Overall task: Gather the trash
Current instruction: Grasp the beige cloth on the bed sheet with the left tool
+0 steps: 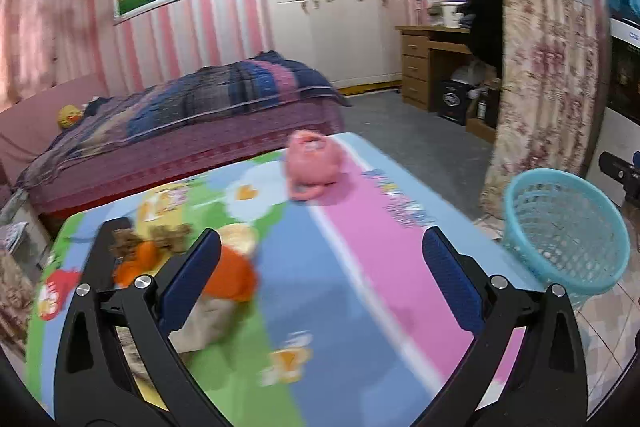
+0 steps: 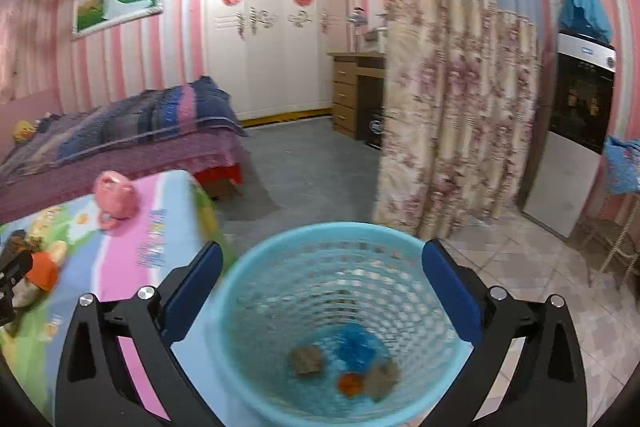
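Left gripper (image 1: 320, 267) spread wide above a cartoon-print table (image 1: 340, 307), empty. Right gripper (image 2: 322, 279), also wide apart, hangs over a turquoise mesh wastebasket (image 2: 248, 327) holding crumpled scraps (image 2: 306, 361).

Left hand-held gripper (image 1: 320, 267) and right hand-held gripper (image 2: 322, 275), jaws wide apart.

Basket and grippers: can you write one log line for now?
left gripper: open, over table | right gripper: open, above basket | trash in basket: blue wad, orange bit
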